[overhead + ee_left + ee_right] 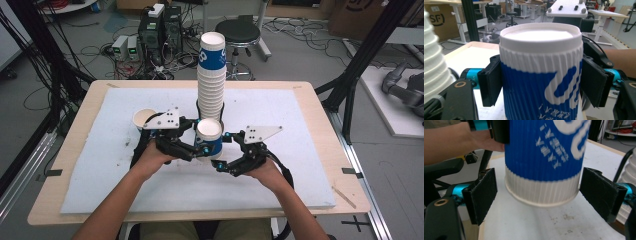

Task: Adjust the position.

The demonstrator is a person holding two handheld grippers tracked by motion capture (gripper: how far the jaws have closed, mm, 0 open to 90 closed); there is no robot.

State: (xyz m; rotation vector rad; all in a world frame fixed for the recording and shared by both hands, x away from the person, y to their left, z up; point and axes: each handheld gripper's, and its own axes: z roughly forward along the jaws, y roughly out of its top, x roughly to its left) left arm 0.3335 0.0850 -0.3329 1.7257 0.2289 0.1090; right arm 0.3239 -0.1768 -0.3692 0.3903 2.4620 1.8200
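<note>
The left gripper [204,148] holds a blue-and-white paper cup [209,137] between its fingers [491,81], lifted clear of the worktop [115,165] just near of the tall cup stack [210,80]. The right gripper [226,152] has its fingers [482,195] wide, flanking the cup's base without touching.
</note>
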